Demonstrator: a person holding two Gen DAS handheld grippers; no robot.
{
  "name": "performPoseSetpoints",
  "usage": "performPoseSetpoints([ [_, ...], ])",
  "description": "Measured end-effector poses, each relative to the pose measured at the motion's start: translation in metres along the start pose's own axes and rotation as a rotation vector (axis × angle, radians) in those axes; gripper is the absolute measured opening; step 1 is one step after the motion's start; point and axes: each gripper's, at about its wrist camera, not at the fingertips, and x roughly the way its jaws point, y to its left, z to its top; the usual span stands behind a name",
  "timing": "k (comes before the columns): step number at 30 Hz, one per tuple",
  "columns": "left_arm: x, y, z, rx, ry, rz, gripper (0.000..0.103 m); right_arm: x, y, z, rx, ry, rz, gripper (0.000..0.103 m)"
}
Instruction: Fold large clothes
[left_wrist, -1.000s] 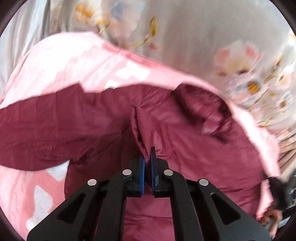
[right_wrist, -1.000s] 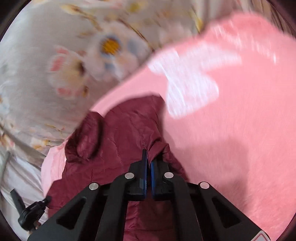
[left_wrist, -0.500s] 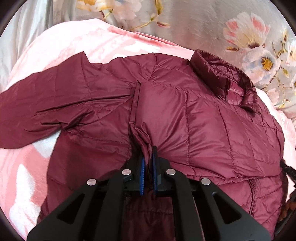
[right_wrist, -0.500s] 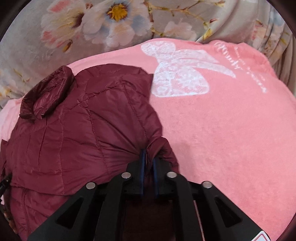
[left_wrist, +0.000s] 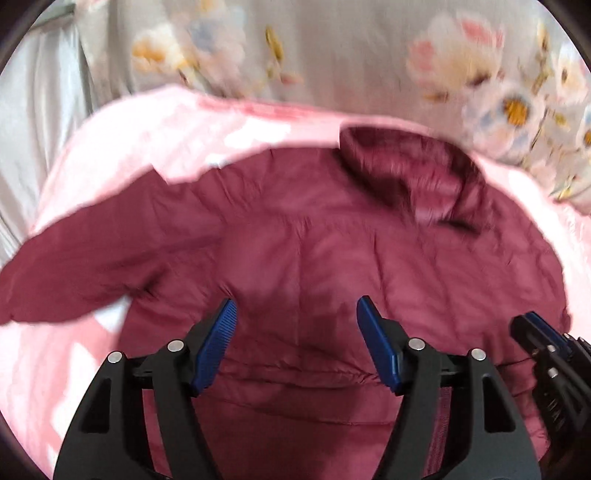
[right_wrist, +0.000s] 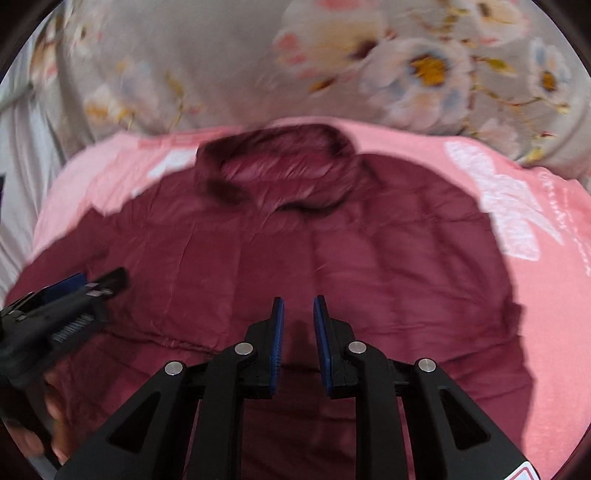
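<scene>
The dark red quilted puffer jacket (right_wrist: 295, 251) lies spread flat on a pink fleece blanket (right_wrist: 535, 332) over a floral grey bedsheet (right_wrist: 221, 55), its collar (right_wrist: 280, 166) toward twelve o'clock and one sleeve (left_wrist: 92, 273) stretched out to nine o'clock in the left wrist view. The left hand-held gripper (left_wrist: 295, 339) has just been opening and stands released, nothing between its pads; the right hand-held gripper (right_wrist: 298, 343) has parted slightly, also empty. Laying out looks done; every fold is still to come.
</scene>
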Motion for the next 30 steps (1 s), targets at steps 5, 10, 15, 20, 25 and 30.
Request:
performPoseSetpoints([
  [5,0.020,0.001,-0.025,-0.028,0.030,-0.021,0.067,0.028,-0.001,-0.024,0.021,0.065,0.016,0.018],
  [10,0.020,-0.007,-0.028,0.003,0.020,0.021,0.069,0.028,0.007,-0.030,-0.025,0.043,-0.044,0.018],
  [15,0.021,-0.010,-0.027,0.017,0.021,0.041,0.070,0.028,0.015,-0.033,-0.063,0.039,-0.089,0.018],
  [20,0.021,-0.010,-0.026,0.012,0.020,0.044,0.081,0.029,0.012,-0.032,-0.050,0.040,-0.077,0.018],
  [25,-0.004,0.030,-0.027,-0.142,-0.014,-0.134,0.086,0.029,0.009,-0.031,-0.033,0.039,-0.058,0.018],
  [30,-0.054,0.137,-0.033,-0.334,-0.064,-0.116,0.091,-0.004,0.007,-0.042,-0.019,0.022,-0.018,0.033],
])
